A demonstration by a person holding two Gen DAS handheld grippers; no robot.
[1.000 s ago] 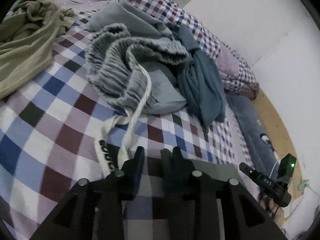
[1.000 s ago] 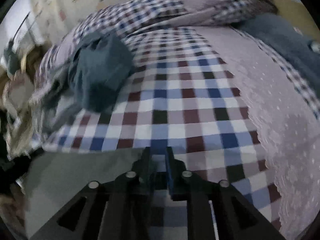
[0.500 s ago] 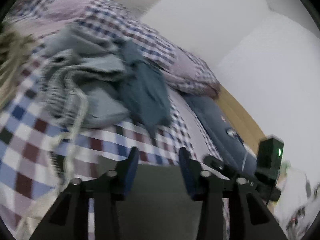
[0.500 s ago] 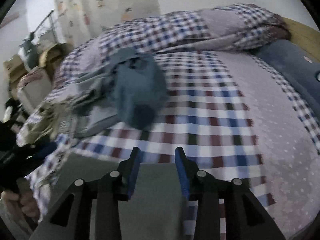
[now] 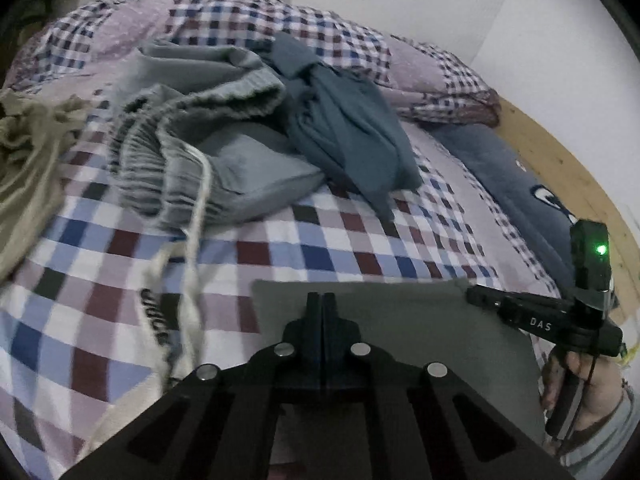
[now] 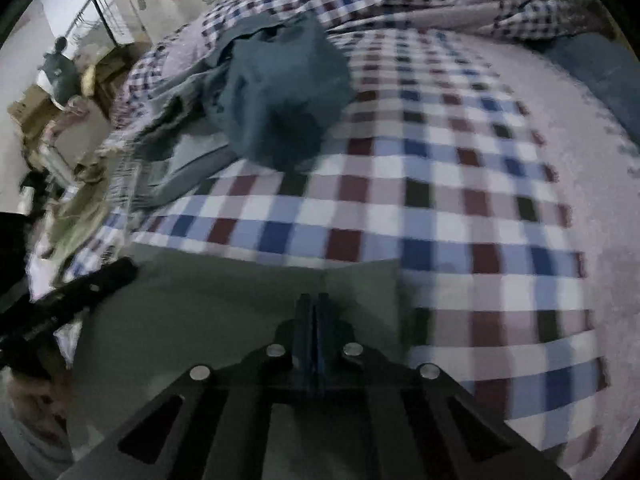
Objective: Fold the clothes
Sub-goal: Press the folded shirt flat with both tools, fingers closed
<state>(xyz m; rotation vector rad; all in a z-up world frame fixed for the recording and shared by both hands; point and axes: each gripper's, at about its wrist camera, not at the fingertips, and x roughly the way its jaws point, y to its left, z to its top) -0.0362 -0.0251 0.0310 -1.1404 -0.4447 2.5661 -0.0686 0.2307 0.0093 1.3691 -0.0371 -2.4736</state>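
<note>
Here, both grippers are down over a flat grey-green garment [image 5: 400, 320] spread on the near part of the bed. The left gripper [image 5: 323, 300] has its two fingers pressed together, tips resting at the far edge of that cloth near its left corner; whether a fold of the fabric is actually pinched between them I cannot tell. The right gripper [image 6: 313, 304] looks the same, jaws brought fully together, tips on the cloth just short of its far edge and close to its right corner, and again any pinch of fabric is hidden. From the left wrist view the right gripper's black fingers reach in over the cloth's right edge, with a green light on its body and a hand [image 5: 588, 392] wrapped round the handle below.

The bed wears a checked sheet [image 5: 340, 248] of blue, maroon and white squares. Farther back lies a heap of unfolded clothes: grey ribbed-waist trousers [image 5: 192, 160] with a pale drawstring [image 5: 196, 232] trailing toward the near side, and a teal garment [image 5: 352, 140] slumped against their right. At the far left an olive garment [image 5: 28, 160] is bunched up. A dark blue pillow [image 5: 508, 184] lies along the right side by the wooden bed frame [image 5: 572, 176].
</note>
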